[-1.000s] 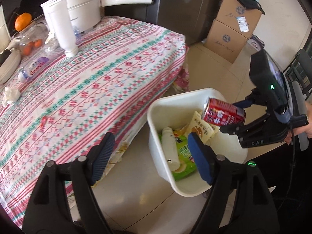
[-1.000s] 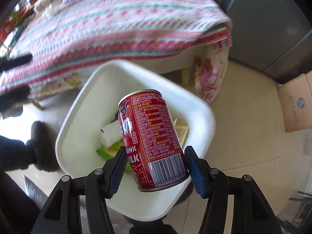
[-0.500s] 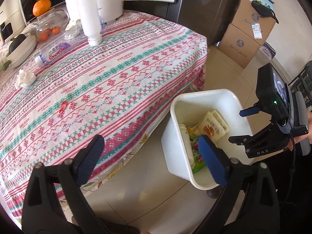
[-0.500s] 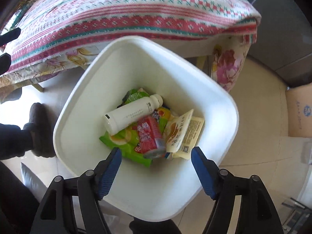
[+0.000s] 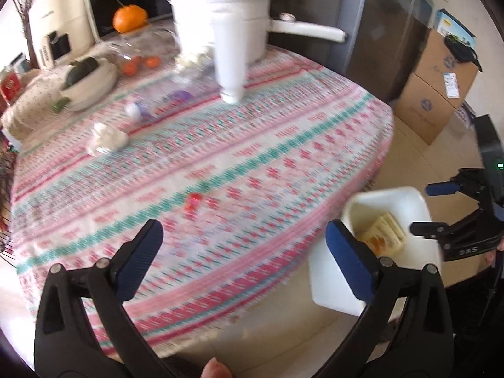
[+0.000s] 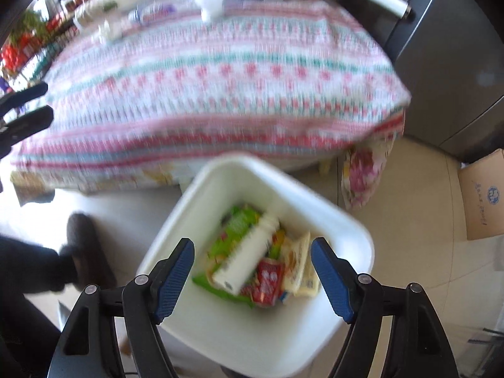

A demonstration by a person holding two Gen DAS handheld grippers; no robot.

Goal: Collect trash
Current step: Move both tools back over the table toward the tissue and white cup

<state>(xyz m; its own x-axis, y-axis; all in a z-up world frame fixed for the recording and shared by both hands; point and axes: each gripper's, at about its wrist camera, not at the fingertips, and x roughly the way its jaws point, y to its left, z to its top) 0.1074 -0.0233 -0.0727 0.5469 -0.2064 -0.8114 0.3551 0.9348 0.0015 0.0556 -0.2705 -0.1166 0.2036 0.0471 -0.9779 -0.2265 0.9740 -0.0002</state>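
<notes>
Claws, left (image 5: 244,256) and right (image 6: 252,278), both wide open and empty, so a rushed grab at the tissue (image 5: 107,138) near the counter's (image 5: 252,163) far-left edge could bump the bottle (image 5: 228,53).

A white bin (image 6: 356,230) holds a red can (image 6: 266,280) beside a pink-and-teal patterned tablecloth (image 6: 220,72).

Blurred tablecloth (image 5: 239,170) under pot (image 5: 220,25), perhaps tissue (image 5: 108,138).

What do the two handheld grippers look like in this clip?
Both the left gripper and right gripper have glossy black plastic arms with silver screw heads and blue ribbed finger pads. Seen from the left wrist view, the right one carries white lettering, a green indicator light and a thin black cable.
</notes>
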